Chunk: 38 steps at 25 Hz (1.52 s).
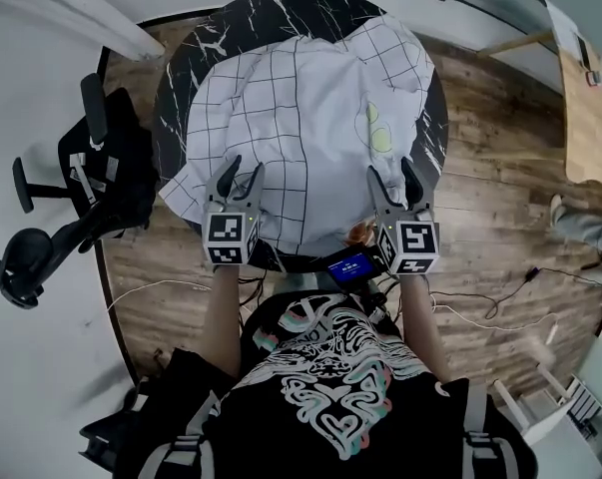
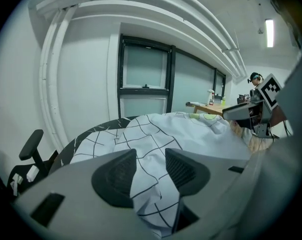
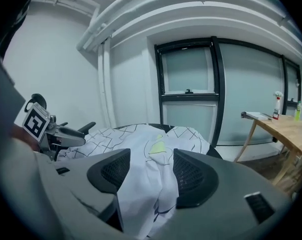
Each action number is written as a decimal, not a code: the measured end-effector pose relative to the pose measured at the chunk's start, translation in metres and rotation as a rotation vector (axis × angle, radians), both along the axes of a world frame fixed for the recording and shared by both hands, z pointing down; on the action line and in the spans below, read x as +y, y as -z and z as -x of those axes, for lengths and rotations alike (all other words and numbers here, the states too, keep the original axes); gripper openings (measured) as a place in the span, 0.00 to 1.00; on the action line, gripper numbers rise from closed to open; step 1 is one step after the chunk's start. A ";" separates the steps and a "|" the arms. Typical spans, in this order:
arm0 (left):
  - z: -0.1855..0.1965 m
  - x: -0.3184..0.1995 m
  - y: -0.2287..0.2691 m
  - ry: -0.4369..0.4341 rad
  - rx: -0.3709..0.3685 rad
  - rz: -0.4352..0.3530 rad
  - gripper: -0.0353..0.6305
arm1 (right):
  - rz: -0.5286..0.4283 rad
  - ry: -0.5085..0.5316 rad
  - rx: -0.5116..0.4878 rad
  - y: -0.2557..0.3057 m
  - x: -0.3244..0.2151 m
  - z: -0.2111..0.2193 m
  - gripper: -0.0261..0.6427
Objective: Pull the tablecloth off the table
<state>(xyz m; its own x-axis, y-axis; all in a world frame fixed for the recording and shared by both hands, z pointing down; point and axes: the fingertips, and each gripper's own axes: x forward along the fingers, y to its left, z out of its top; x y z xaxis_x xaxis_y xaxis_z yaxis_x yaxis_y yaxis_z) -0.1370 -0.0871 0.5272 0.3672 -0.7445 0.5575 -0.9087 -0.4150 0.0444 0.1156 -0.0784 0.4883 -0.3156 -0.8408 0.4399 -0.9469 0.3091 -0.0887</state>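
Note:
A white tablecloth with a thin black grid and a yellow-green print lies crumpled over a round black marble table, bunched toward the near edge. Over that near edge my left gripper stands open, its fingers spread above the cloth. In the left gripper view a fold of cloth runs down between the left gripper's pads without being pinched. My right gripper is open wider at the cloth's near right. In the right gripper view the cloth hangs loosely between the right gripper's pads.
A black office chair stands close to the table's left. A wooden table is at the far right, with a person's shoe near it. Cables trail over the wood floor. A small device with a blue screen sits between my hands.

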 end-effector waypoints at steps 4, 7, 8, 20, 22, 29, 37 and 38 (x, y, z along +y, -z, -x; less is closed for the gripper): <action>0.000 -0.001 -0.013 -0.005 -0.033 0.033 0.42 | 0.017 0.026 0.029 -0.007 -0.005 0.001 0.43; 0.002 -0.003 -0.017 -0.001 -0.057 0.041 0.45 | 0.030 0.049 0.056 -0.013 -0.008 0.004 0.45; 0.004 -0.003 -0.019 0.003 -0.069 0.043 0.47 | 0.040 0.058 0.060 -0.015 -0.008 0.006 0.46; 0.013 -0.004 -0.052 0.059 -0.133 0.124 0.68 | 0.114 0.082 0.072 -0.041 -0.012 0.002 0.51; 0.012 -0.006 -0.050 0.064 -0.145 0.118 0.70 | 0.119 0.086 0.074 -0.043 -0.012 0.002 0.51; 0.019 -0.011 -0.054 0.075 -0.180 0.123 0.73 | 0.143 0.083 0.058 -0.054 -0.015 0.001 0.51; 0.022 -0.016 -0.072 0.120 -0.105 0.193 0.76 | 0.175 0.079 0.052 -0.067 -0.017 -0.003 0.51; 0.022 -0.016 -0.074 0.116 -0.106 0.201 0.76 | 0.179 0.078 0.050 -0.068 -0.018 -0.003 0.51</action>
<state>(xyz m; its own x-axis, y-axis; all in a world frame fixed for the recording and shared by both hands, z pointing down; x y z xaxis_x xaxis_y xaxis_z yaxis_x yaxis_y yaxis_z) -0.1590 -0.1035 0.6010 0.2174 -0.6488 0.7292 -0.9538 -0.2998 0.0175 0.1188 -0.0963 0.5567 -0.3510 -0.7215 0.5969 -0.9252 0.3655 -0.1023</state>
